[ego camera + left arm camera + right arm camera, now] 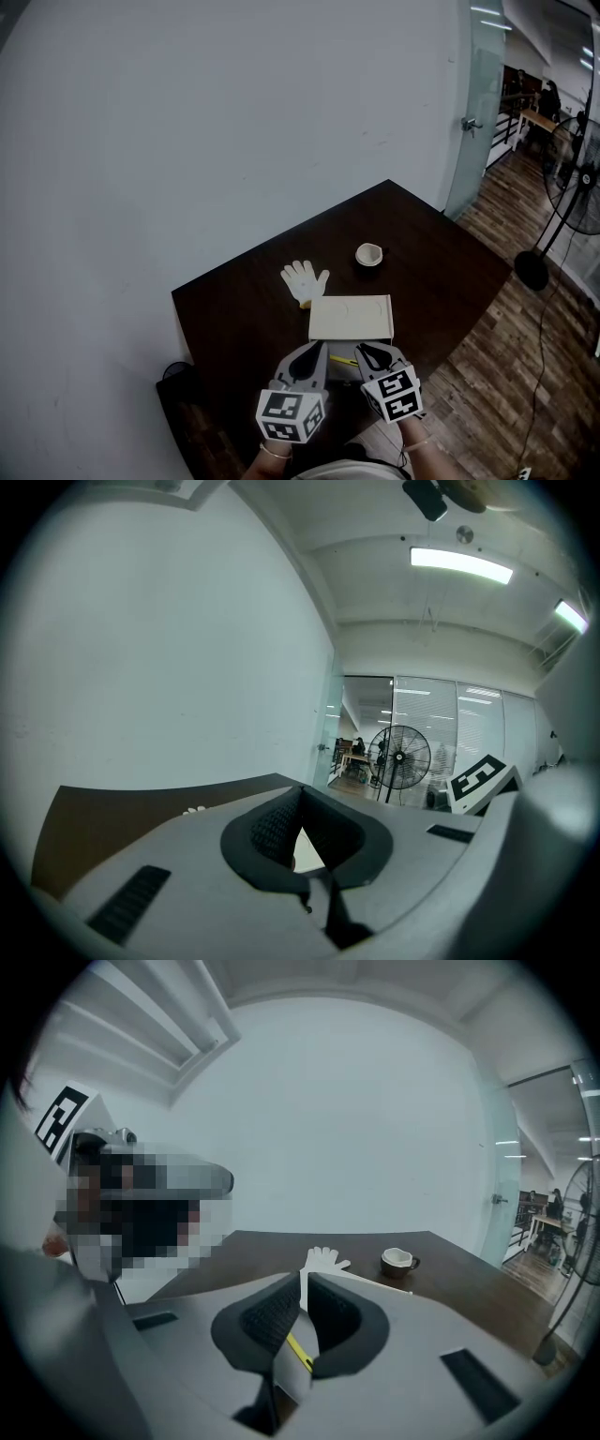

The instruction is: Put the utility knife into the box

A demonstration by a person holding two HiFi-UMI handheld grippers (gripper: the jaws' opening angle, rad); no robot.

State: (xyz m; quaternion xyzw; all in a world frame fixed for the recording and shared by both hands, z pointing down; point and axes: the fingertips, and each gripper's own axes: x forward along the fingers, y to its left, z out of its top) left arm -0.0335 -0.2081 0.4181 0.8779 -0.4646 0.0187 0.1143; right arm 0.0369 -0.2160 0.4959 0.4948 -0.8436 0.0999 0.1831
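Observation:
A yellow utility knife (343, 361) lies on the dark table (234, 309) near its front edge, between my two grippers. It shows as a yellow strip (298, 1349) below the right jaws. Just beyond it a flat cream box (351, 319) rests with its lid down, and its near edge (375, 1282) shows in the right gripper view. My left gripper (315, 346) (300, 799) hovers left of the knife, tips touching, holding nothing. My right gripper (362, 348) (303, 1283) hovers right of the knife, its jaws all but together with only a thin slit, also holding nothing.
A white work glove (305, 279) (323, 1260) lies behind the box to the left. A small dark cup (368, 254) (398, 1261) stands behind it to the right. A standing fan (572, 178) is on the wood floor at the right, near a glass door (478, 122).

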